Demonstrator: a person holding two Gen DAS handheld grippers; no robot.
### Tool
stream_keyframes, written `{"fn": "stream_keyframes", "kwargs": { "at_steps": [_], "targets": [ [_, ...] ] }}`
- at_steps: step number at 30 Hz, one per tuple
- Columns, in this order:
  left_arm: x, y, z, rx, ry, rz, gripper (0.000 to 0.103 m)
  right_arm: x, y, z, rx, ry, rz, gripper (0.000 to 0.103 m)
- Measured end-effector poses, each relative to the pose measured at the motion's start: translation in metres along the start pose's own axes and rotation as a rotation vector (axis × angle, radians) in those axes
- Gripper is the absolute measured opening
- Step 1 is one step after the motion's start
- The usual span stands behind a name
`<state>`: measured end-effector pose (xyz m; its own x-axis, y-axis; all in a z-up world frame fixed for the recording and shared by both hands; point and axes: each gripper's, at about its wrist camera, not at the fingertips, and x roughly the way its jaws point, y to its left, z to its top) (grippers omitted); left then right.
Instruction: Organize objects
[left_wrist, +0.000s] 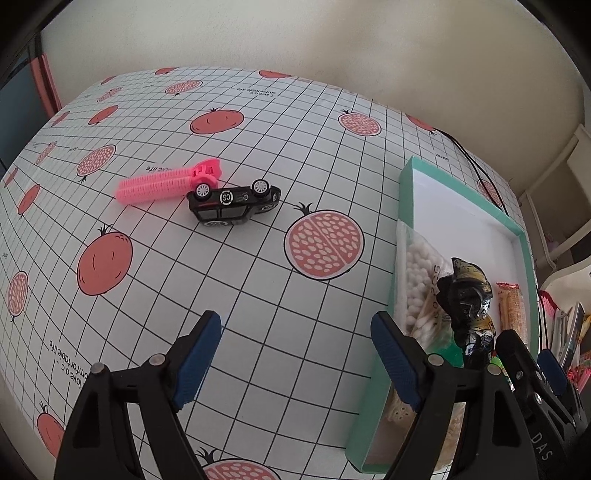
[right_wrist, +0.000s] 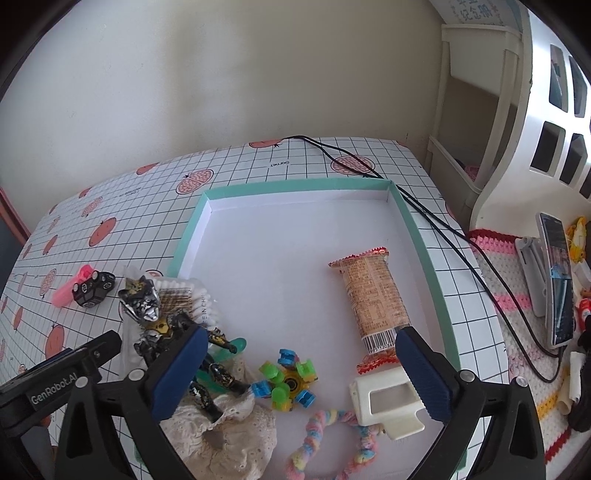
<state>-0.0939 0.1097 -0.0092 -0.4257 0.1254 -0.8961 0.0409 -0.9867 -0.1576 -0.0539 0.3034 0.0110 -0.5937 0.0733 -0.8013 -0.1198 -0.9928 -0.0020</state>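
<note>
We see the desk (left_wrist: 258, 295), covered in a grid cloth with pomegranate prints, and go left to right. Far left on the desk lies a pink hair roller (left_wrist: 162, 184), and a black toy car (left_wrist: 232, 205) lies tipped on its side, touching the roller's clip end. Both sit well apart from the mint-green tray (left_wrist: 404, 199). Left hand-held gripper (left_wrist: 295, 354) hovers over bare cloth near the tray's left wall, blue pads spread apart, nothing between them. Inside the tray, along its left side, we note a bag of cotton swabs (right_wrist: 192, 295) with a black-and-gold robot figure (right_wrist: 162, 325) lying on it, then a cream lace cloth (right_wrist: 229, 435) at the near-left corner under the figure's legs. A green item sits under the figure, too hidden to name. Next comes a spinner toy (right_wrist: 288, 380) with green and blue knobs, a pastel fuzzy twisted loop (right_wrist: 332, 443) near the front edge, and a white plastic clip (right_wrist: 384, 406) just beside it. A wrapped snack bar (right_wrist: 373, 299) lies lengthwise right of centre. Right hand-held gripper (right_wrist: 299, 369) hangs over the tray's near half, pads wide apart, gripping nothing. A black cable (right_wrist: 436, 225) runs along the tray's right wall. Far right, a phone (right_wrist: 557, 280) stands on a holder over a crocheted mat (right_wrist: 517, 295).
</note>
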Motion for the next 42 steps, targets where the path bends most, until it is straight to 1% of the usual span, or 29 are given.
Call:
{"fn": "stream_keyframes", "kwargs": {
  "at_steps": [8, 10, 19, 25, 31, 35, 39, 42],
  "targets": [
    [0.000, 0.011, 0.000, -0.022, 0.022, -0.004, 0.085, -0.004, 0.006, -0.003, -0.010, 0.028, -0.008, 0.103],
    [0.000, 0.013, 0.001, -0.029, 0.025, -0.007, 0.095, -0.005, 0.008, -0.004, -0.014, 0.030, -0.012, 0.103],
    [-0.002, 0.032, 0.010, -0.047, 0.016, -0.019, 0.095, -0.006, 0.019, 0.001, 0.022, 0.029, 0.003, 0.103],
    [0.006, 0.054, 0.017, -0.089, 0.035, -0.014, 0.095, -0.008, 0.027, 0.002, 0.015, 0.017, -0.024, 0.103],
    [0.007, 0.072, 0.025, -0.110, 0.024, -0.013, 0.095, -0.014, 0.031, 0.006, 0.022, -0.011, -0.035, 0.103],
    [0.005, 0.086, 0.033, -0.121, 0.002, -0.005, 0.095, -0.019, 0.040, 0.009, 0.003, -0.031, -0.041, 0.103],
    [0.006, 0.102, 0.042, -0.122, -0.021, 0.017, 0.095, -0.024, 0.054, 0.013, -0.029, -0.052, -0.028, 0.103],
    [0.010, 0.117, 0.050, -0.131, -0.019, 0.025, 0.095, -0.025, 0.069, 0.016, -0.062, -0.056, -0.015, 0.103]
  ]
}}
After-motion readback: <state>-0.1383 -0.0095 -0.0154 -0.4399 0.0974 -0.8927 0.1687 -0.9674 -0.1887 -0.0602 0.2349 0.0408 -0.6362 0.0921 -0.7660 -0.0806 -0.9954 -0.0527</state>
